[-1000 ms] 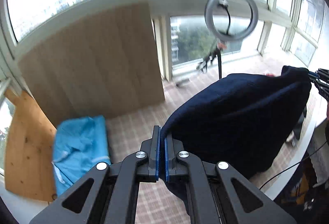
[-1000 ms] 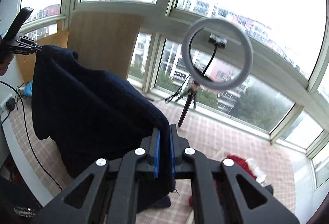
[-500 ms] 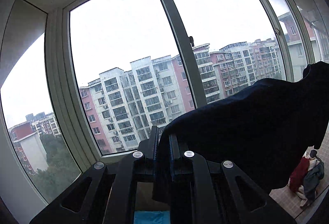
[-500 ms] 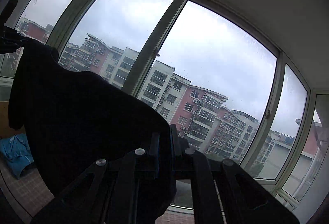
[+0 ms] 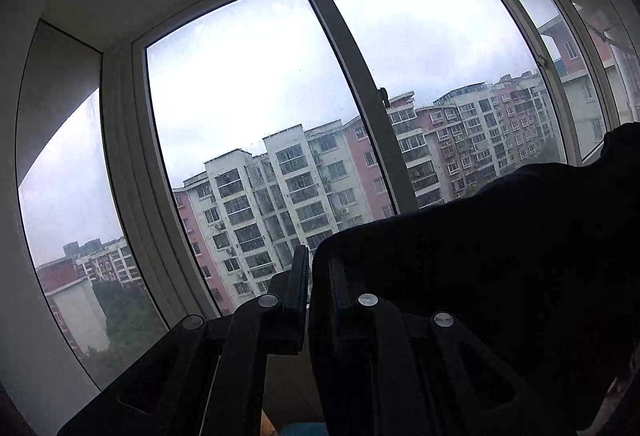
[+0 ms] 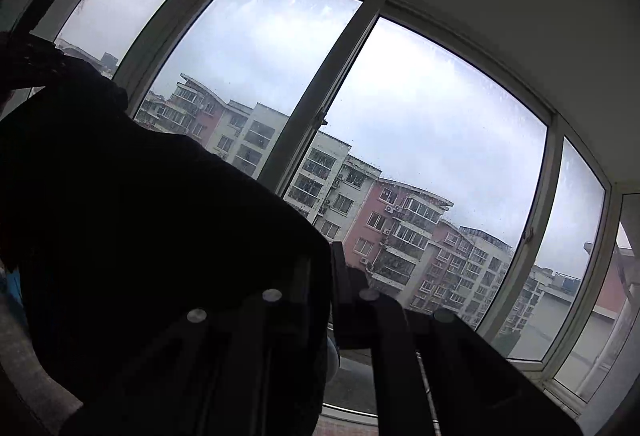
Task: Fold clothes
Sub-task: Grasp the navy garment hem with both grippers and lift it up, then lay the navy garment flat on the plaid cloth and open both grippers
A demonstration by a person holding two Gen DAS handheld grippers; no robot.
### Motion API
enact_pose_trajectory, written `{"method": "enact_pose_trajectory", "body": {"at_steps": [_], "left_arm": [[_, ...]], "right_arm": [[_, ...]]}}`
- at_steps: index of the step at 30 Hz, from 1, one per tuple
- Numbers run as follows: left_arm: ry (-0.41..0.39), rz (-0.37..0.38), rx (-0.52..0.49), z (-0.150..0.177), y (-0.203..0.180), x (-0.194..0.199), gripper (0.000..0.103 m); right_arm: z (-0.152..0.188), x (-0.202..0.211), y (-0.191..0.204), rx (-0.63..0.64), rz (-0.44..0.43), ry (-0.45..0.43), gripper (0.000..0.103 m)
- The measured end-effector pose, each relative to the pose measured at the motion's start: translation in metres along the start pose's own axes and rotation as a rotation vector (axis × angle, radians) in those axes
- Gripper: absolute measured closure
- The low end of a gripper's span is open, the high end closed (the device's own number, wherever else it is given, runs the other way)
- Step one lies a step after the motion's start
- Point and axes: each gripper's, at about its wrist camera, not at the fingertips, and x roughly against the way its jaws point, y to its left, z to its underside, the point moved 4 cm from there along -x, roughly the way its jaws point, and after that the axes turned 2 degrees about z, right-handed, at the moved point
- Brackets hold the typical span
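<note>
A dark navy garment (image 5: 500,256) hangs stretched in the air between my two grippers. In the left wrist view my left gripper (image 5: 316,264) pinches one top corner, and the cloth drapes over its right finger and falls away to the right. In the right wrist view the same garment (image 6: 140,216) fills the left half. My right gripper (image 6: 322,260) is shut on the other top corner, with cloth covering its left finger. At the far upper left of that view the left gripper (image 6: 34,36) shows as a dark shape at the garment's far corner.
Both cameras face large windows with pale frames (image 5: 360,96) (image 6: 320,104) and apartment blocks outside. A sliver of blue cloth (image 5: 304,428) shows below the left gripper, and a blue patch (image 6: 10,288) at the right view's left edge. Tiled floor lies far below.
Both grippers have risen and tipped up from facing the floor and ring light to facing the windows, carrying the garment up. Over the last half second they have barely shifted.
</note>
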Motion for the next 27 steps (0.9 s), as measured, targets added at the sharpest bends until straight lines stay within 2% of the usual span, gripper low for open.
{"method": "enact_pose_trajectory", "body": {"at_steps": [4,11,15,16,17,18,19,21,22,23,24,26,27], "left_arm": [[0.165,0.021,-0.027,0.055,-0.024,-0.090,0.093],[0.465,0.104,-0.056,0.192,-0.097,-0.252,0.097],[0.647,0.189,-0.034,0.286,-0.147,-0.322,0.095],[0.710,0.217,-0.032,0.314,-0.161,-0.338,0.092],[0.791,0.245,-0.047,0.346,-0.177,-0.349,0.092],[0.861,0.260,-0.065,0.378,-0.193,-0.353,0.092],[0.921,0.279,-0.084,0.406,-0.208,-0.357,0.092],[0.984,0.311,-0.111,0.443,-0.222,-0.354,0.092],[0.992,0.319,-0.101,0.451,-0.220,-0.347,0.092],[0.986,0.337,-0.082,0.453,-0.213,-0.336,0.091],[0.980,0.354,-0.062,0.455,-0.205,-0.325,0.090],[0.965,0.387,-0.031,0.457,-0.190,-0.301,0.075],[0.953,0.399,-0.033,0.456,-0.182,-0.285,0.072]], "right_arm": [[0.060,-0.084,0.025,-0.021,-0.060,0.150,0.095],[0.204,-0.231,0.076,-0.060,-0.095,0.437,0.095],[0.298,-0.285,0.108,-0.064,-0.102,0.606,0.095],[0.322,-0.298,0.118,-0.060,-0.109,0.655,0.095],[0.348,-0.305,0.132,-0.037,-0.134,0.722,0.090],[0.373,-0.310,0.146,-0.011,-0.154,0.786,0.080],[0.393,-0.306,0.160,0.025,-0.157,0.831,0.079],[0.415,-0.292,0.175,0.052,-0.191,0.861,0.078],[0.422,-0.284,0.178,0.050,-0.213,0.870,0.075],[0.425,-0.270,0.173,0.024,-0.224,0.876,0.060],[0.427,-0.257,0.168,-0.002,-0.236,0.881,0.051],[0.435,-0.226,0.157,-0.059,-0.258,0.894,0.045],[0.441,-0.208,0.151,-0.093,-0.275,0.900,0.045]]}}
